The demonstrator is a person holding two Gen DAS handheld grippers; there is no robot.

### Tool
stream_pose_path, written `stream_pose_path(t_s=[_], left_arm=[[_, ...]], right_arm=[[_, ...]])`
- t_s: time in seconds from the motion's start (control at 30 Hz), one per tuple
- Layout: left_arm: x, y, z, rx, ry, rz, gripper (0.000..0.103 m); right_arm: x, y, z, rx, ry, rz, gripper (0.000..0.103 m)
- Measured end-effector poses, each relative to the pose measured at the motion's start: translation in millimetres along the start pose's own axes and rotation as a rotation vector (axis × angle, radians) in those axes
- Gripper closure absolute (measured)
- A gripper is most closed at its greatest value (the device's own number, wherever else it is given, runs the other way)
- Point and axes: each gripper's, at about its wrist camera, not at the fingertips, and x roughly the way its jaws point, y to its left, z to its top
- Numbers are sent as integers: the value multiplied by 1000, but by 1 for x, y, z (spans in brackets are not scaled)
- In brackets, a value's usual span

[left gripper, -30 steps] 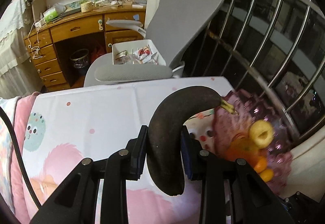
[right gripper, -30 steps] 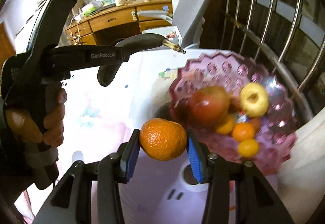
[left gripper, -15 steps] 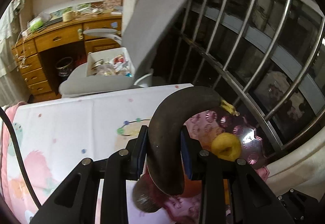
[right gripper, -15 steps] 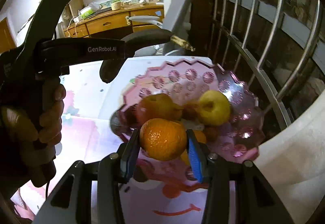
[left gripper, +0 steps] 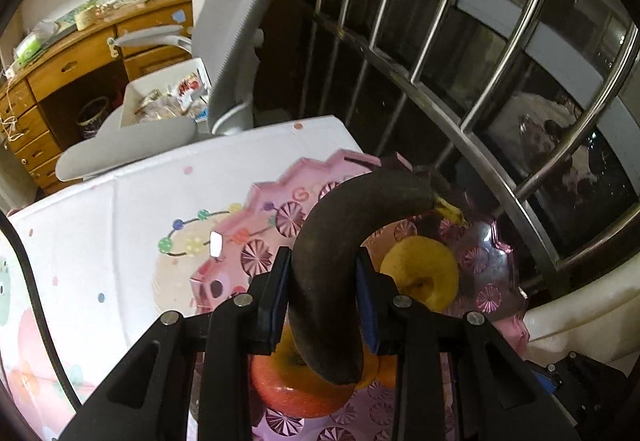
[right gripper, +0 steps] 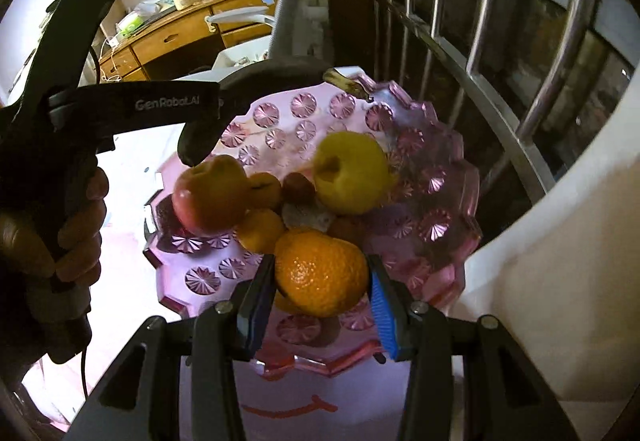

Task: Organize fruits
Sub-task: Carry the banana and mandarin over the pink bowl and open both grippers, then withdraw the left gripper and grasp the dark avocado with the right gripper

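My left gripper (left gripper: 322,295) is shut on a blackened banana (left gripper: 332,241) and holds it above the pink glass fruit plate (left gripper: 240,261). In the right wrist view the banana (right gripper: 272,77) hangs over the plate's far left rim (right gripper: 192,277). My right gripper (right gripper: 320,291) is shut on an orange (right gripper: 320,273) over the plate's near side. On the plate lie a red apple (right gripper: 208,197), a yellow apple (right gripper: 352,171) and several small oranges (right gripper: 260,229).
The plate sits on a white patterned tabletop (left gripper: 132,209) beside a white ledge (right gripper: 560,241) and steel window bars (left gripper: 500,61). A grey office chair (left gripper: 224,41) and a wooden desk (left gripper: 80,57) stand beyond the table.
Both grippers have moved forward over the plate with their fruit. The banana now hangs above the red apple, and the orange is over the plate's near part.
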Motion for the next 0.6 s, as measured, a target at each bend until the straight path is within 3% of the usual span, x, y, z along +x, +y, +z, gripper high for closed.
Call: stream_pose_path(t_s=[0.1, 0.17, 0.23, 0.33, 0.43, 0.6], left_arm=[[2, -1, 3, 1, 17, -15, 73], [-3, -2, 6, 2, 2, -40, 64], [-6, -2, 10, 11, 19, -57, 41], [-15, 5, 11, -3, 27, -56, 38], [-30, 17, 9, -33, 17, -62, 26], [-63, 39, -2, -52, -14, -13, 20]], right_arm=[[3, -6, 0, 44, 27, 27, 58], [4, -9, 1, 77, 42, 34, 57], [6, -12, 2, 108, 61, 25, 56], [3, -16, 4, 155, 69, 24, 49], [-3, -18, 6, 203, 68, 72, 47], [-10, -14, 5, 272, 99, 137, 46]])
